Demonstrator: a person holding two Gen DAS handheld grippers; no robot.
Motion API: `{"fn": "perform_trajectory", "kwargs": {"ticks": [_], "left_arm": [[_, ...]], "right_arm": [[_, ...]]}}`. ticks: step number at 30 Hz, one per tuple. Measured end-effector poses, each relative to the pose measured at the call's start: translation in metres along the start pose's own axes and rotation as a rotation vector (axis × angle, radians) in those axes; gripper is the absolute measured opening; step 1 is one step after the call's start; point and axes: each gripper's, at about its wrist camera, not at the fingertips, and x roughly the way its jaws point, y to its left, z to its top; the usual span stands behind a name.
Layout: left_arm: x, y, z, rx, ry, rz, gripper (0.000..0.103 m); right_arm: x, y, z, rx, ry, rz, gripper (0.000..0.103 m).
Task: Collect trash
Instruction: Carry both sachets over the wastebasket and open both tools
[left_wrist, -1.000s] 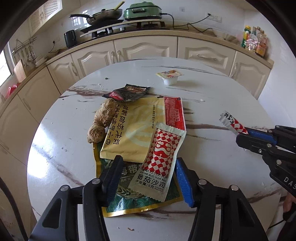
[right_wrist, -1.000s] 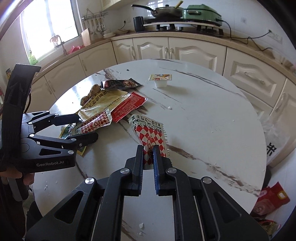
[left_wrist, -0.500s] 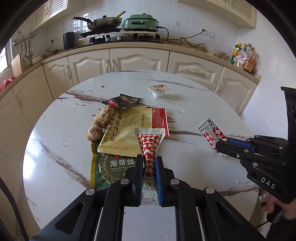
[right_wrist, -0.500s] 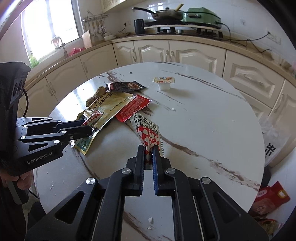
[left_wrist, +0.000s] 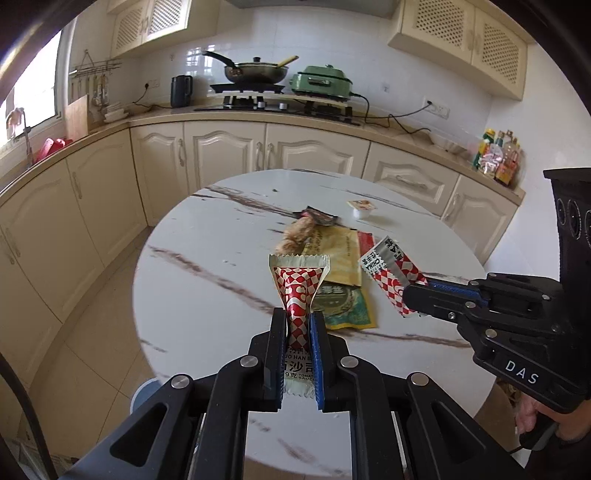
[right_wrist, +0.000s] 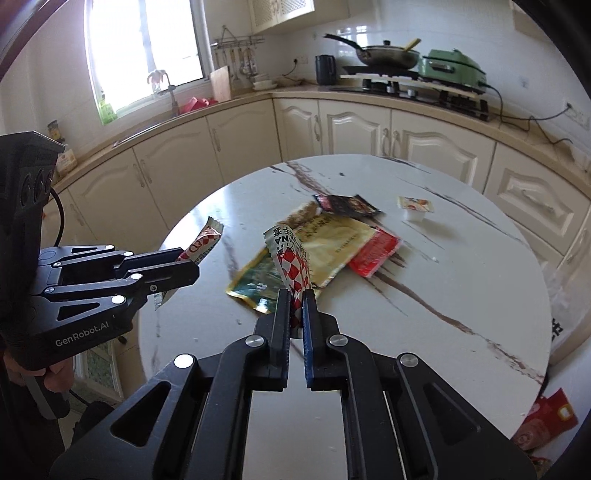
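My left gripper (left_wrist: 297, 317) is shut on a red-and-white checked tomato sauce packet (left_wrist: 297, 284), held up above the round marble table (left_wrist: 207, 295). My right gripper (right_wrist: 295, 295) is shut on a second checked sauce packet (right_wrist: 290, 258), also lifted off the table; it shows at the right of the left wrist view (left_wrist: 391, 273). On the table lie a gold packet (right_wrist: 332, 240), a green-and-gold packet (right_wrist: 255, 277), a red packet (right_wrist: 373, 253), a dark wrapper (right_wrist: 345, 205), a ginger root (left_wrist: 297, 236) and a small sauce cup (right_wrist: 415, 208).
Cream kitchen cabinets (left_wrist: 221, 155) curve behind the table, with a stove, pan and green cooker (left_wrist: 321, 83) on the counter. A red bag (right_wrist: 546, 421) lies on the floor right of the table. The left hand-held unit (right_wrist: 74, 288) fills the left of the right wrist view.
My left gripper closed on the checked packet lying on the pile and lifted it off the table. Both grippers have risen and pulled back from the table with their packets.
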Motion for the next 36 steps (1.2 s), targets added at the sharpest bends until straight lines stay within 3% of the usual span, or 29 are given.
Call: {"fn": "perform_trajectory", "kwargs": {"ticks": [10, 17, 23, 28, 32, 33, 36], "left_arm": [[-0.113, 0.126, -0.076, -0.156, -0.041, 0.177, 0.009], [-0.127, 0.207, -0.143, -0.275, 0.053, 0.274, 0.009], [-0.076, 0.255, -0.196, -0.365, 0.205, 0.257, 0.009], [-0.029, 0.276, -0.23, -0.403, 0.315, 0.206, 0.009], [-0.003, 0.289, -0.238, -0.421, 0.357, 0.178, 0.01], [0.002, 0.29, -0.238, -0.422, 0.363, 0.186, 0.014], [0.01, 0.294, -0.236, -0.432, 0.372, 0.211, 0.021]], "right_arm": [[0.062, 0.174, 0.03, -0.172, 0.006, 0.235, 0.007], [0.155, 0.268, 0.022, -0.227, 0.119, 0.349, 0.007], [0.262, 0.288, -0.01, -0.244, 0.278, 0.32, 0.007], [0.339, 0.279, -0.034, -0.238, 0.396, 0.281, 0.007], [0.38, 0.261, -0.043, -0.202, 0.447, 0.261, 0.008], [0.388, 0.256, -0.044, -0.188, 0.451, 0.264, 0.009], [0.404, 0.244, -0.047, -0.155, 0.451, 0.257, 0.025]]}}
